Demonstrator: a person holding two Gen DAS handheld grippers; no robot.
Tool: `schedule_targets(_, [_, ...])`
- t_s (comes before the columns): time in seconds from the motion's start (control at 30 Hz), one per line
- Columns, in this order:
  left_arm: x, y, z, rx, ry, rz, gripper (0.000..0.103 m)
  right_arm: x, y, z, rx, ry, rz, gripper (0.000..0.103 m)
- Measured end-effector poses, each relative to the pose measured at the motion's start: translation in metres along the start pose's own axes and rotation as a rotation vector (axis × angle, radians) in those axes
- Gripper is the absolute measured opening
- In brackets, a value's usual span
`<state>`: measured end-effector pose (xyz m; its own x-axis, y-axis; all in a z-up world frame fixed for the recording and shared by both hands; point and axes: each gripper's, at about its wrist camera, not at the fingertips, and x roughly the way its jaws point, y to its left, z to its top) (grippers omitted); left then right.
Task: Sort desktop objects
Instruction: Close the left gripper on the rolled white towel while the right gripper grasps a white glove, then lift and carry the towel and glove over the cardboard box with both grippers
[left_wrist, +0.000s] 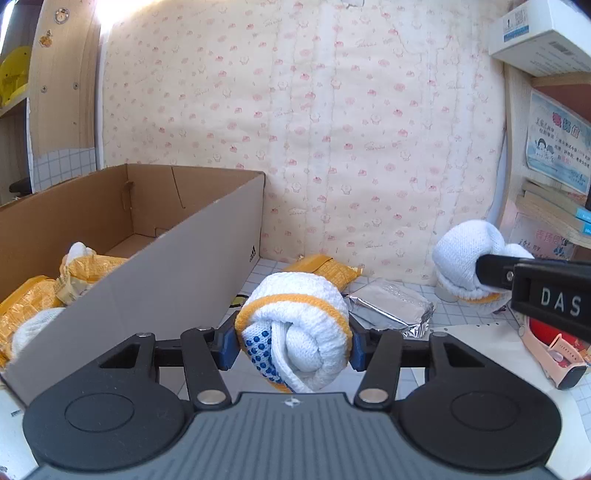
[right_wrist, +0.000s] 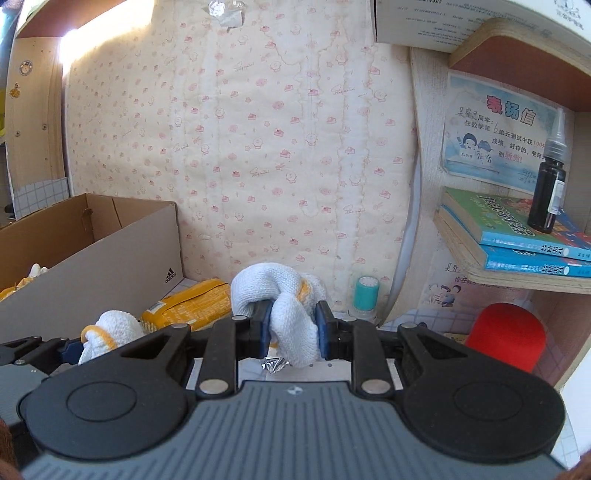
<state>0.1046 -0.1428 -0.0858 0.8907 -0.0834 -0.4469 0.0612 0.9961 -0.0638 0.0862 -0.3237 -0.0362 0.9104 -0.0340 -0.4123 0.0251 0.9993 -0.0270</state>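
My left gripper (left_wrist: 293, 345) is shut on a rolled white work glove (left_wrist: 295, 325) with a yellow cuff and blue dots, held above the desk beside the cardboard shoebox (left_wrist: 177, 258). My right gripper (right_wrist: 291, 330) is shut on a second rolled white glove (right_wrist: 280, 295), also lifted. That second glove (left_wrist: 467, 254) and the right gripper's black finger show at the right of the left wrist view. The box holds yellow snack packets (left_wrist: 92, 267) and a white glove (left_wrist: 29, 328). The left-held glove (right_wrist: 114, 326) appears at lower left in the right wrist view.
A yellow packet (right_wrist: 192, 302) and a silver foil pack (left_wrist: 391, 306) lie on the grid-patterned desk. A pink watch (left_wrist: 557, 354), a teal stamp (right_wrist: 365, 295), a red cylinder (right_wrist: 506, 336), and shelves with books (right_wrist: 517, 229) and a dark bottle (right_wrist: 550, 184) crowd the right.
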Motion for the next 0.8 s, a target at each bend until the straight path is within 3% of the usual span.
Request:
schedule_targets(0.57, [-0.097,0.030,0.020,-0.009,-0.111,-0.017,0.057,-0.094,0.024,-0.001,0.017,-0.088,0.020,0.024])
schedule_targets(0.8, [-0.123,0.047,0.032,-0.011,-0.146,-0.016,0.057,-0.110,0.042,0.007,0.004,-0.105,0.056,0.024])
